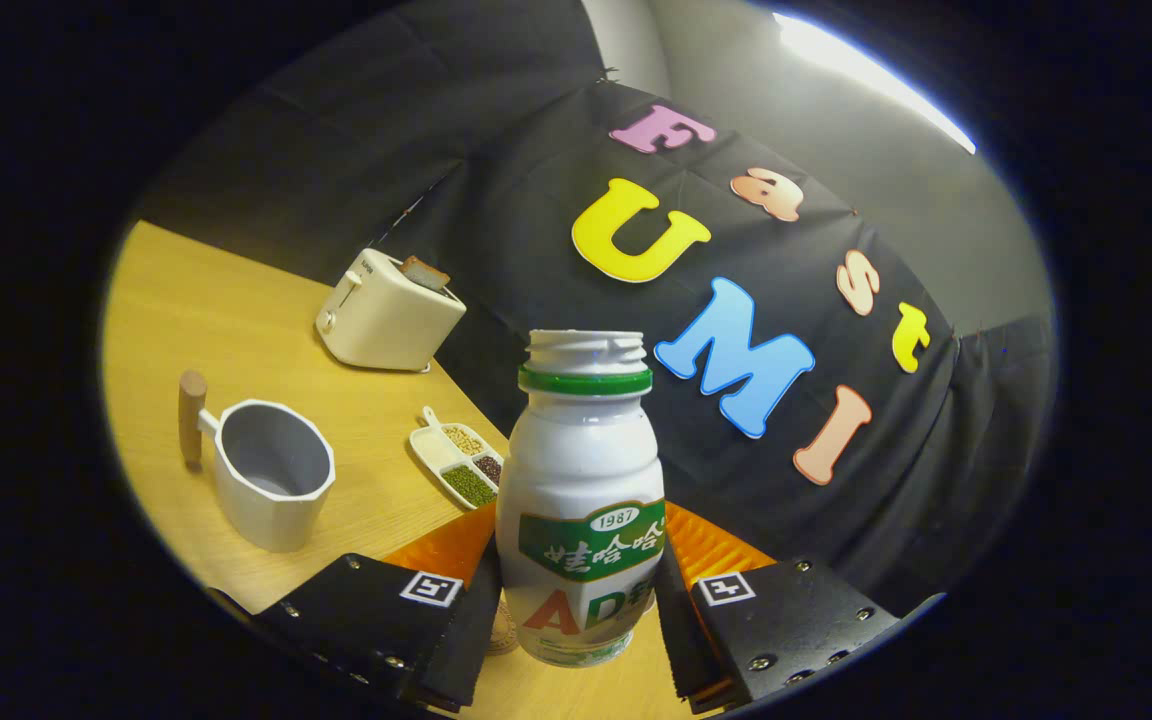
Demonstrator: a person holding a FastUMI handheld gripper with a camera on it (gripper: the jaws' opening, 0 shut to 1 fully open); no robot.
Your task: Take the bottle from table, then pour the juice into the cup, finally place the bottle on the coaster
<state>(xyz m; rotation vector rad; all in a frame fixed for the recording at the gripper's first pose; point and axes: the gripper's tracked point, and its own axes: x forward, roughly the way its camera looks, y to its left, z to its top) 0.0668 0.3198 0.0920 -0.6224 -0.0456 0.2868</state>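
The bottle (581,500) stands between the two fingers of the tongs (576,620), white-bodied with a green collar ring and an open threaded neck, no cap on it. Both fingers press against its lower sides, so the tongs are clamped on the bottle. Its base seems to sit a little above the worktop (236,340), though the fisheye view makes that hard to judge. Just beneath and beside the base, near the left finger, a small round pale disc, perhaps the coaster (502,628), peeks out, mostly hidden. Behind the bottle and the fingers lies an orange ribbed mat (706,545). Beyond the left finger stands the cup (271,475), a white faceted mug with a wooden handle, grey inside. Between the cup and the bottle rests a small white divided dish (458,468) with beans and grains. Farther back a cream toaster (388,312) holds a slice of toast.
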